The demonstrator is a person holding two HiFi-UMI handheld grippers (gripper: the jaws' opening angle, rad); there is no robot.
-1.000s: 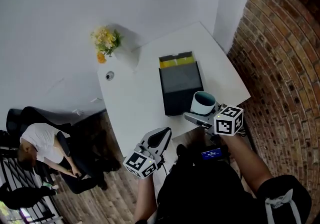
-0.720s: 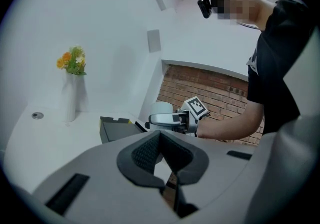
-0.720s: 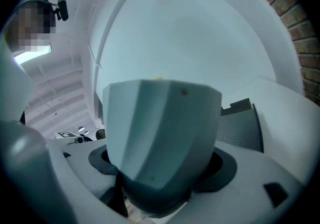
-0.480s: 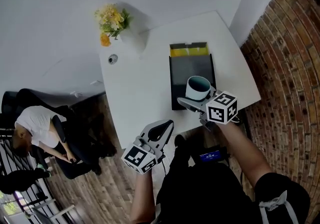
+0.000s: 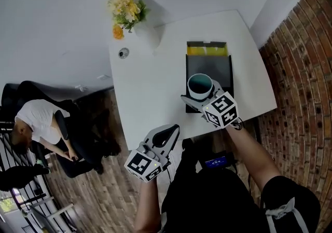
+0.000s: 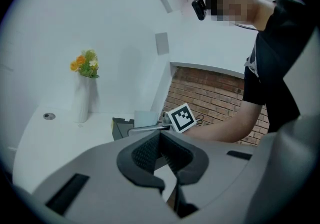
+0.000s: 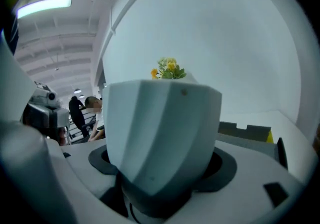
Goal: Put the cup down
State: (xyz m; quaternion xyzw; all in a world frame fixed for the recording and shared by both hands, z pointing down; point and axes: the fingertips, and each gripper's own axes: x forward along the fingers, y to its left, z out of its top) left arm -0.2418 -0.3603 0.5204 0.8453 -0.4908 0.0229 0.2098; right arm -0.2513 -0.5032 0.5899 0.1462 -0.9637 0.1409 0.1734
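A pale faceted cup [image 5: 200, 85] with a dark teal inside is held upright in the air by my right gripper [image 5: 199, 95], which is shut on it. In the head view it hangs over the front left part of a dark box [image 5: 217, 67] on the white table [image 5: 150, 86]. The right gripper view is filled by the cup [image 7: 160, 128] between the jaws of that gripper [image 7: 159, 175]. My left gripper [image 5: 169, 133] sits at the table's front edge, shut and holding nothing [image 6: 161, 140].
A white vase of yellow flowers [image 5: 128, 12] stands at the table's far left corner, with a small round object [image 5: 123, 53] beside it. The box has a yellow strip [image 5: 206, 49] at its back. A brick wall [image 5: 303, 97] runs along the right. A person [image 5: 36, 129] sits below left.
The right gripper has carried the cup from the box's front right corner leftwards and further in over the box. The left gripper has barely moved.
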